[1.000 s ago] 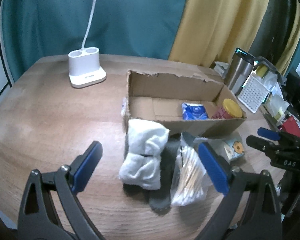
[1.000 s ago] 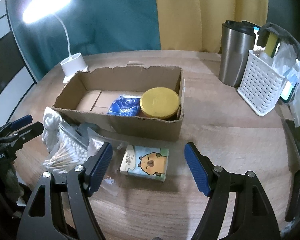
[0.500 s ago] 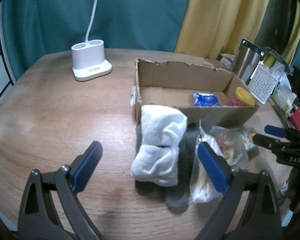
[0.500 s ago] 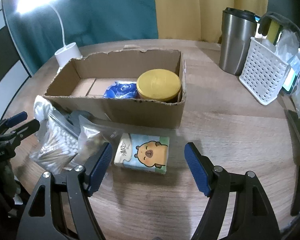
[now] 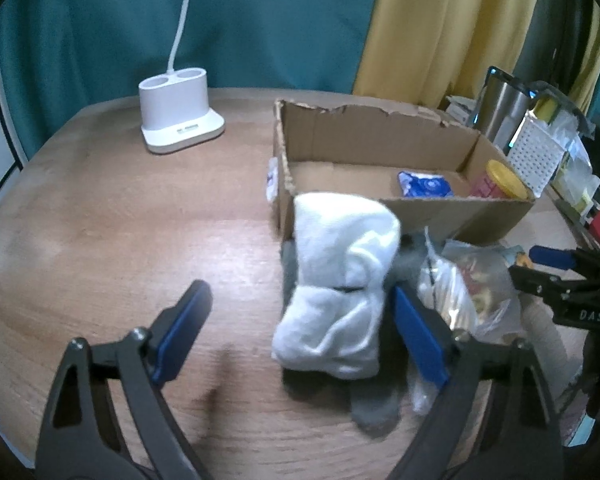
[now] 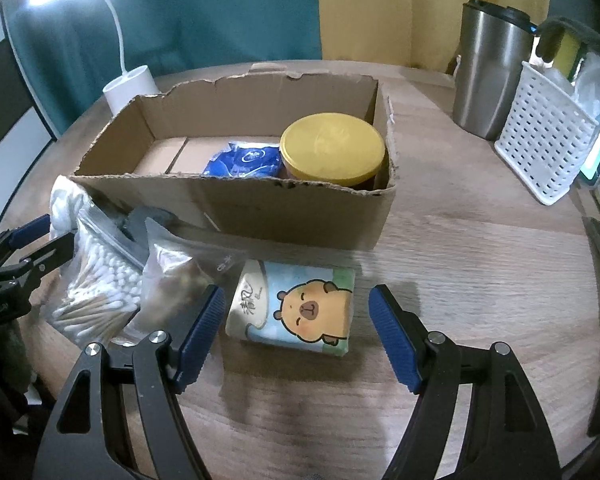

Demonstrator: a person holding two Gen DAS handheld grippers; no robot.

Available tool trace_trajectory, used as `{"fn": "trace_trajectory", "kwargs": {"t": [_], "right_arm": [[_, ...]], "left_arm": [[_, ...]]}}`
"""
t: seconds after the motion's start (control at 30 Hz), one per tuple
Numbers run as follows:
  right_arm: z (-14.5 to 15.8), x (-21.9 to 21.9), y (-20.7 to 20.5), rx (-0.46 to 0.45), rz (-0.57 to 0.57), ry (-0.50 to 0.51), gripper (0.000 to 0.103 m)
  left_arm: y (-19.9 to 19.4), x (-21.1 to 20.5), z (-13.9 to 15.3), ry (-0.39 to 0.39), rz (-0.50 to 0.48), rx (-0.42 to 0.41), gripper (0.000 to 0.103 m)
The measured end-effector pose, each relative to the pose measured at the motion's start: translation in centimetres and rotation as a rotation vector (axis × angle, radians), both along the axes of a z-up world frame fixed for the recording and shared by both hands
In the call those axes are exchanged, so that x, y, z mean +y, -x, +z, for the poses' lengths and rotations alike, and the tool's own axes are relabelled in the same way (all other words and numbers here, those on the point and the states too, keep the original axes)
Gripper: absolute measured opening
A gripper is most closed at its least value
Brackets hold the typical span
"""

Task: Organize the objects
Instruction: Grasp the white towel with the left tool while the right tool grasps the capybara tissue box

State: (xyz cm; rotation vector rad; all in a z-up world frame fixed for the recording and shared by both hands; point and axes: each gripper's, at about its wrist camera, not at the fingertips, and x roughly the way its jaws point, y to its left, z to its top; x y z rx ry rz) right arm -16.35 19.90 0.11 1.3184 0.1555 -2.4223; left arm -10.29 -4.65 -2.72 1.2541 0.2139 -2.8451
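Note:
An open cardboard box (image 5: 496,214) (image 6: 260,204) holds a blue packet (image 6: 244,159) and a yellow-lidded jar (image 6: 332,150). In front of it lie a rolled white towel (image 5: 340,280) on grey cloth (image 5: 374,404), a bag of cotton swabs (image 6: 96,292), a clear bag of snacks (image 6: 176,280) and a tissue pack with a capybara picture (image 6: 296,308). My left gripper (image 5: 300,328) is open, its right finger beside the towel. My right gripper (image 6: 296,332) is open, straddling the tissue pack just above the table.
A white lamp base (image 5: 178,112) stands at the back left of the round wooden table (image 5: 120,220). A steel tumbler (image 6: 488,68) and a white perforated basket (image 6: 548,140) stand at the right, with clutter beyond.
Both grippers have moved forward and lower toward the items. The towel now sits nearer the left gripper's right finger, and the tissue pack lies between the right gripper's fingers.

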Motion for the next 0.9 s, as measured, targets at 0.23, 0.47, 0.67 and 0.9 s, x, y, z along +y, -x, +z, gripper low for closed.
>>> {"fn": "trace_trajectory", "kwargs": {"t": [0.23,0.47,0.67,0.9], "right_arm": [[-0.6,-0.2,0.6,-0.025,-0.007,-0.011,0.077],[-0.9,-0.2,0.8,-0.038,-0.009,-0.014,0.077],[-0.9,-0.4,0.5,-0.035,-0.003,-0.012,0.071],[-0.7,-0.2,0.2,-0.026,-0.006,-0.006,0.07]], "left_arm": [[0.4,-0.1,-0.5,0.0,-0.008,-0.008,0.084],[0.6,0.3,-0.5,-0.033,-0.05,-0.006,0.064],[0.3,0.6,0.1,-0.033,-0.065,0.011,0.054],[-0.1,0.8,0.6,-0.04,-0.074,0.035,0.044]]}}
